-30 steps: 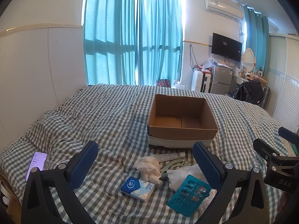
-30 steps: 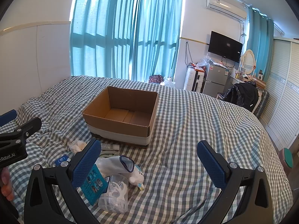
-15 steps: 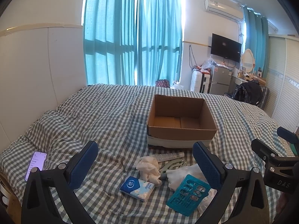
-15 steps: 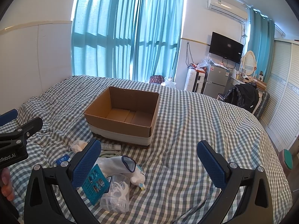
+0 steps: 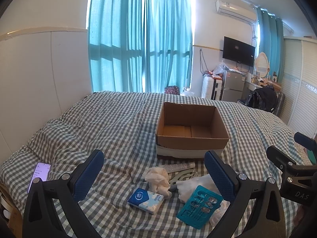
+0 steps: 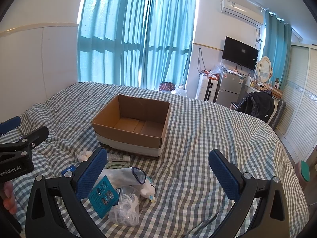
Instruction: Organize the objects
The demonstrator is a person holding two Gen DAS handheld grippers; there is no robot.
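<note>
Left gripper (image 5: pixel 154 170) spread wide above tissue pack (image 5: pixel 146 197) and teal card (image 5: pixel 199 206), right gripper (image 6: pixel 158 166) also released, cardboard box (image 6: pixel 130 136) beyond both, holding nothing.

The box (image 5: pixel 191 136) is matt brown cardboard, standing on soft checked cloth bedding (image 5: pixel 111 127). Near the bed's front edge lie a glossy teal plastic sheet (image 5: pixel 199 206), crumpled white tissue (image 5: pixel 157 179), perhaps paper, and a clear plastic tub (image 6: pixel 124 206).
</note>
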